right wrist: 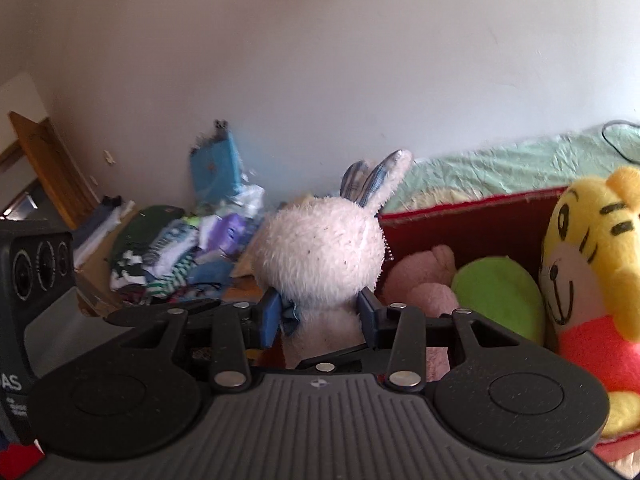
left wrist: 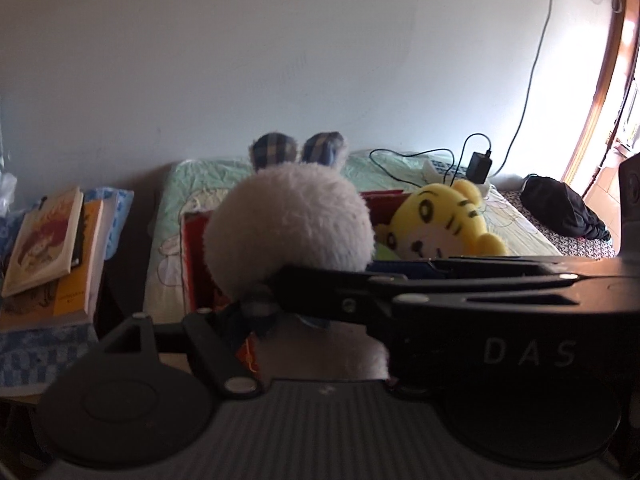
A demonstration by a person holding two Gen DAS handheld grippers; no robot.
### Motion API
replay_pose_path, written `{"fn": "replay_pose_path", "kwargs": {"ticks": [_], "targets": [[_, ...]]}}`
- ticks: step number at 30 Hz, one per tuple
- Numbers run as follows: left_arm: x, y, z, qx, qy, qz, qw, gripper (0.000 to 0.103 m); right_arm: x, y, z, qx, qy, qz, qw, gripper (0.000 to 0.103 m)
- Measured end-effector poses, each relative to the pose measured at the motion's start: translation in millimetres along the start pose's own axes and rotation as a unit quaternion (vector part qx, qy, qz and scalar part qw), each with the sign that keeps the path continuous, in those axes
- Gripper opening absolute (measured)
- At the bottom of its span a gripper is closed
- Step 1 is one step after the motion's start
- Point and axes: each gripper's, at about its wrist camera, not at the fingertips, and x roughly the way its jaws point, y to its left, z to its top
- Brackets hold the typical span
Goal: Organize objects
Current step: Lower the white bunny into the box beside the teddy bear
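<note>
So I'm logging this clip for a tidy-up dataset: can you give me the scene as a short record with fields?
setting: bedroom, bed with green sheet against a white wall
held item: white plush rabbit, upright, facing away
right gripper: blue pads pressed on the rabbit's neck
left gripper: close behind the rabbit; grip unclear
container: red box, open
in box: yellow tiger plush, pink plush, green round item
nearby: stack of books, pile of clothes, charger on the bed
</note>
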Motion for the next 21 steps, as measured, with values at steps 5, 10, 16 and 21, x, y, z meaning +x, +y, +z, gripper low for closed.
{"fn": "replay_pose_path", "kwargs": {"ticks": [5,10,16,21], "targets": [[18.9,13.2,-5.3,-0.021,0.026,0.002,0.9995,0.072,15.1,-7.2,-2.0,-0.002,0.032,-0.015,0.999,0.044],[29.0,19.6,-10.1,-0.026,0.038,0.005,0.9989,0.071,25.9,-16.6,-0.4,0.004,0.063,-0.023,0.998,0.044],[31.8,11.4,-11.3,-0.003,0.042,0.028,0.9987,0.071,33.8,-22.0,-0.3,-0.013,0.087,-0.035,0.996,0.040],[27.2,7.8,-14.5,0.001,0.046,0.042,0.9981,0.073,29.4,-19.5,-1.6,-0.023,0.106,-0.022,0.994,0.040]]}}
